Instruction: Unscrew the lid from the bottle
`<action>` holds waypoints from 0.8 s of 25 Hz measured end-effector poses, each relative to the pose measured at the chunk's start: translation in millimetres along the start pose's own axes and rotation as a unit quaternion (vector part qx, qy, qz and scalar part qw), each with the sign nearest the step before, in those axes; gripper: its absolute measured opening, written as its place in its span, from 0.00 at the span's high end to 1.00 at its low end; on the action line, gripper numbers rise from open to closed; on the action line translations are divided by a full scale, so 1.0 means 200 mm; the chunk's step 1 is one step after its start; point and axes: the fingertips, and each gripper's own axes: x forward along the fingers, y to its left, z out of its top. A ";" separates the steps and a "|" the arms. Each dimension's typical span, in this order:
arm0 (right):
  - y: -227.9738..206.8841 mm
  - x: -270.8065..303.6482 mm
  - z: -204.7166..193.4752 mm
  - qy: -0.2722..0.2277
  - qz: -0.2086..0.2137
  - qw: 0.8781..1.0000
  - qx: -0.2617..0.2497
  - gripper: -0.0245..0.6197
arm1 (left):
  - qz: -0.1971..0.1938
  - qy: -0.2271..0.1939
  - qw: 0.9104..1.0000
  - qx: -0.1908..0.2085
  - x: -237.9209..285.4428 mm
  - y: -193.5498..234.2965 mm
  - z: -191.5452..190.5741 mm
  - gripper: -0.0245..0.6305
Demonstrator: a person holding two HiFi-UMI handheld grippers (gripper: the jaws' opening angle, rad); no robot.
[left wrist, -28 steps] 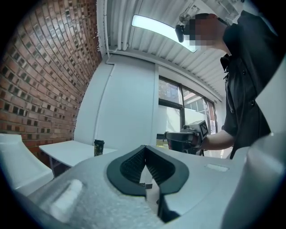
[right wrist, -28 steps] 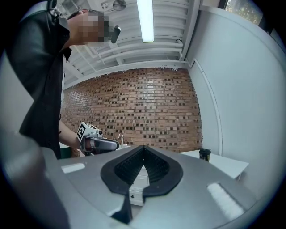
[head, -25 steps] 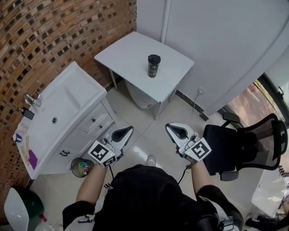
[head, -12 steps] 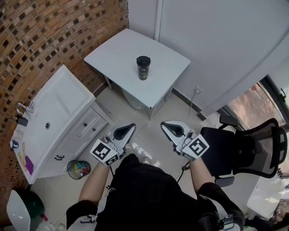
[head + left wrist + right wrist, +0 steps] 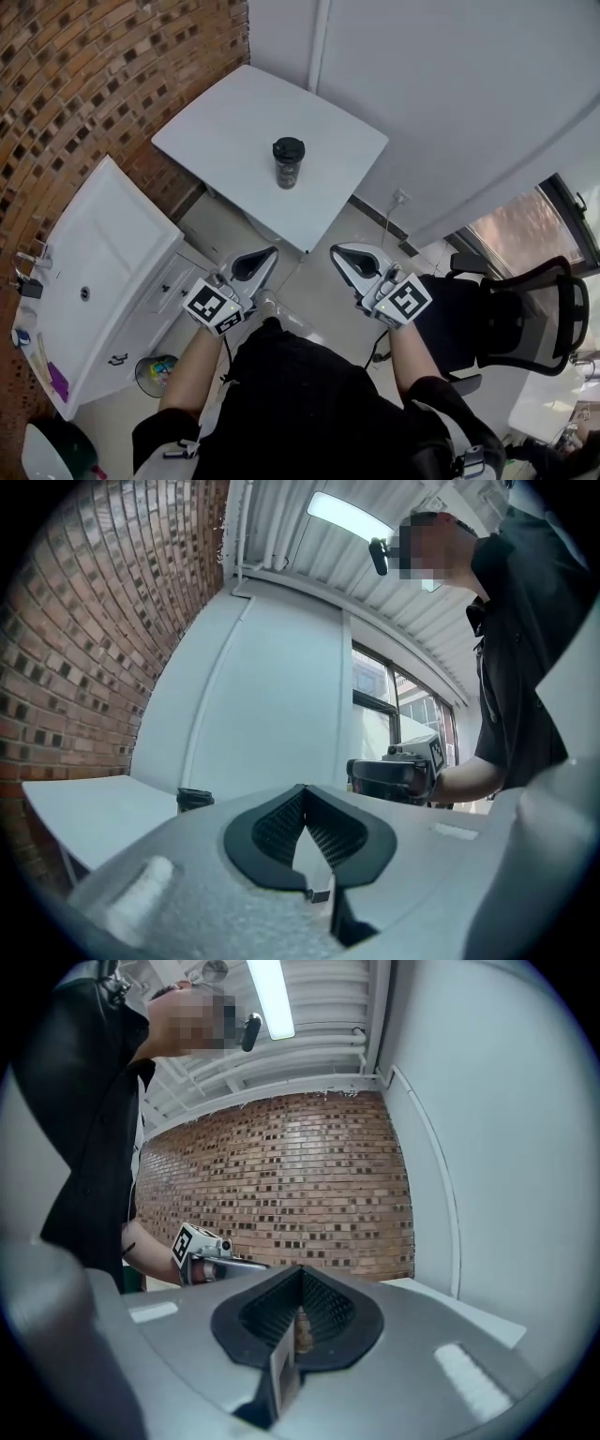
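A dark bottle point(image 5: 287, 165) with a black lid point(image 5: 289, 148) stands upright on a small white table point(image 5: 234, 122) against the wall, seen in the head view. Only its lid point(image 5: 194, 799) shows above the jaws in the left gripper view. My left gripper point(image 5: 265, 255) is shut and empty, held short of the table's near edge. My right gripper point(image 5: 339, 253) is also shut and empty, beside it at the same distance. Each gripper shows in the other's view: the right one point(image 5: 389, 775) and the left one point(image 5: 211, 1258). Neither touches the bottle.
A white sink cabinet point(image 5: 94, 272) stands at the left along a brick wall point(image 5: 103, 84). A bin point(image 5: 155, 373) sits on the floor by it. A black office chair point(image 5: 516, 319) is at the right. A white wall panel point(image 5: 450, 103) runs behind the table.
Both grippers have come closer to the table together, still shut. The table and bottle now sit lower and nearer in the head view.
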 end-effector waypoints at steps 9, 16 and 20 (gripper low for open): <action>-0.35 0.36 0.05 0.005 -0.020 1.000 0.005 0.95 | -0.024 0.008 1.000 0.002 0.19 0.48 0.06 0.96; -0.52 0.49 -0.04 0.014 -0.044 0.999 0.011 0.95 | -0.026 0.030 0.999 -0.005 0.25 0.74 -0.02 0.96; -0.57 0.53 -0.11 0.023 -0.038 0.999 0.031 0.95 | -0.035 0.043 0.998 -0.011 0.33 0.79 -0.08 0.96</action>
